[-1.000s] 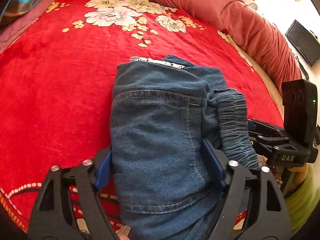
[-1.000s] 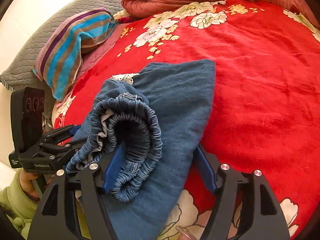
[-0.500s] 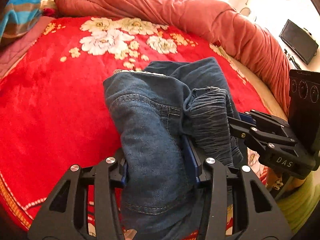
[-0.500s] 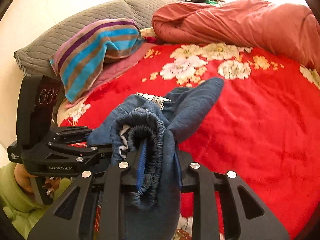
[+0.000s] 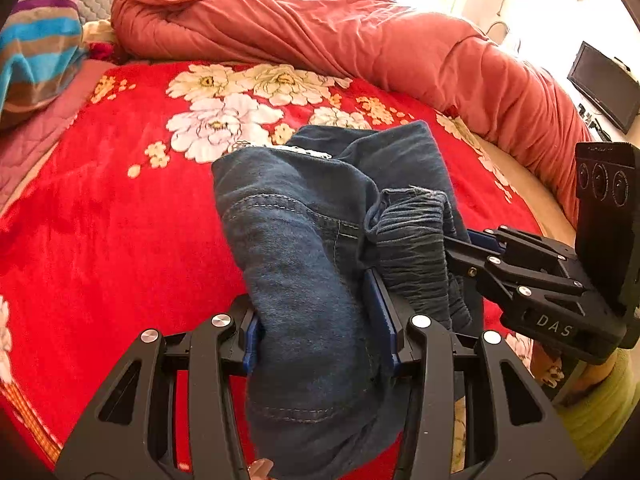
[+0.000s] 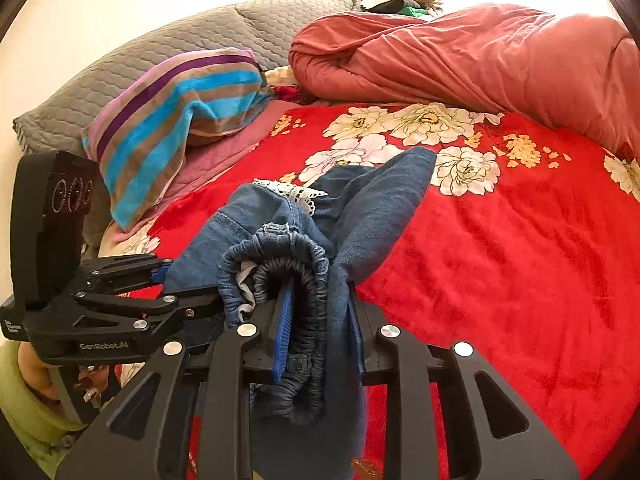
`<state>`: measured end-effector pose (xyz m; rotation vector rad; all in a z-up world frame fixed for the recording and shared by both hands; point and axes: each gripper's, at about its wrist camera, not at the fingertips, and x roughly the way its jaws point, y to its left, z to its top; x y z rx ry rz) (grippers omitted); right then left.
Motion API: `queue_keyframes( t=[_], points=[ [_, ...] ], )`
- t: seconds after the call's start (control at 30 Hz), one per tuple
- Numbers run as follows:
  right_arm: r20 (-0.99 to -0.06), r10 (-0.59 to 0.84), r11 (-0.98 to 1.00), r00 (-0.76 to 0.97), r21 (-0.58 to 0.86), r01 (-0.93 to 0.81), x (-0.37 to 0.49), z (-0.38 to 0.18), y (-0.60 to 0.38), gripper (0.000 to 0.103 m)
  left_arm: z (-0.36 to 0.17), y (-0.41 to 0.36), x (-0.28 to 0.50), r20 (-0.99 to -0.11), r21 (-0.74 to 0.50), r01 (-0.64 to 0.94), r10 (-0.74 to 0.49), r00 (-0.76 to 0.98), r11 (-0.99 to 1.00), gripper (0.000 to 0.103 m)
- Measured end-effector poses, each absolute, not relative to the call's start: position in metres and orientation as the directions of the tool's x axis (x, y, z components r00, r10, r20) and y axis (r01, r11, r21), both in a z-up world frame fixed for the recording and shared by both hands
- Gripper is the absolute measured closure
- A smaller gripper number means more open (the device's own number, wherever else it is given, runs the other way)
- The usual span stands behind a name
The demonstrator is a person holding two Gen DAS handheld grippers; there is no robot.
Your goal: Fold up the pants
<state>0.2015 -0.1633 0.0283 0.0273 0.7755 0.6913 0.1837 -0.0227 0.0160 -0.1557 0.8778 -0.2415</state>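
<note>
The blue denim pants (image 5: 304, 240) are bunched into a folded bundle and held up above the red flowered bedspread (image 5: 100, 240). My left gripper (image 5: 320, 320) is shut on the pocket side of the bundle. My right gripper (image 6: 320, 312) is shut on the elastic waistband (image 6: 288, 256) and the layer beside it. The pants (image 6: 372, 208) hang between the two grippers, with a white lace trim (image 6: 296, 192) showing at the top. Each gripper shows in the other's view: the right one (image 5: 472, 248) at the right, the left one (image 6: 160, 280) at the left.
A rolled salmon duvet (image 5: 360, 40) lies along the far side of the bed. A striped pillow (image 6: 176, 120) and a grey quilted pillow (image 6: 200, 36) lie at the head. A dark screen (image 5: 604, 84) stands off the bed at the far right.
Both grippers have closed from wide open onto the pants and lifted them. The bundle has been squeezed narrower and raised off the bedspread.
</note>
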Motion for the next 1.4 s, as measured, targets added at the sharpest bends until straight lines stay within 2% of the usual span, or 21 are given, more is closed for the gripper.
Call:
queue_keyframes(
  t=[0.4, 0.47, 0.57, 0.73, 0.87, 0.97, 1.07, 1.13, 1.2, 1.33, 1.4],
  points=[
    [-0.673, 0.528, 0.820, 0.518, 0.245, -0.517, 0.220, 0.015, -0.161, 0.077, 0.004, -0.019, 0.199, -0.751, -0.206, 0.118, -0.234, 0.618, 0.972, 0.066],
    [-0.693, 0.492, 0.840, 0.527, 0.220, -0.495, 0.221, 0.009, -0.162, 0.063, -0.001, -0.019, 0.200, -0.759, -0.194, 0.110, -0.220, 0.613, 0.975, 0.060],
    [-0.713, 0.435, 0.868, 0.549, 0.170, -0.467, 0.222, 0.002, -0.162, 0.053, -0.009, -0.016, 0.200, -0.769, -0.192, 0.097, -0.211, 0.604, 0.977, 0.053],
    [-0.772, 0.326, 0.900, 0.546, 0.077, -0.428, 0.227, -0.017, -0.162, 0.047, -0.021, -0.013, 0.201, -0.790, -0.179, 0.078, -0.191, 0.582, 0.981, 0.046],
    [-0.790, 0.322, 0.913, 0.522, 0.114, -0.391, 0.232, -0.029, -0.169, 0.040, -0.030, -0.012, 0.201, -0.801, -0.191, 0.067, -0.195, 0.566, 0.979, 0.043],
    [-0.770, 0.351, 0.911, 0.532, 0.149, -0.384, 0.227, -0.020, -0.174, 0.036, -0.030, -0.009, 0.199, -0.799, -0.202, 0.061, -0.200, 0.567, 0.978, 0.041],
    [-0.735, 0.366, 0.913, 0.571, 0.163, -0.375, 0.215, -0.004, -0.182, 0.024, -0.021, -0.006, 0.193, -0.786, -0.206, 0.061, -0.202, 0.585, 0.977, 0.038],
    [-0.709, 0.381, 0.909, 0.593, 0.171, -0.381, 0.205, 0.007, -0.187, 0.023, -0.012, -0.005, 0.185, -0.769, -0.206, 0.062, -0.201, 0.607, 0.977, 0.037],
    [-0.682, 0.392, 0.907, 0.617, 0.178, -0.381, 0.192, 0.018, -0.192, 0.011, -0.004, -0.004, 0.177, -0.753, -0.216, 0.064, -0.207, 0.625, 0.974, 0.030],
    [-0.612, 0.412, 0.902, 0.675, 0.170, -0.397, 0.162, 0.042, -0.200, 0.005, 0.013, 0.000, 0.154, -0.721, -0.211, 0.057, -0.194, 0.665, 0.976, 0.011],
    [-0.580, 0.409, 0.903, 0.704, 0.146, -0.404, 0.145, 0.053, -0.202, 0.005, 0.020, 0.001, 0.143, -0.713, -0.208, 0.054, -0.188, 0.676, 0.977, 0.010]
  ],
)
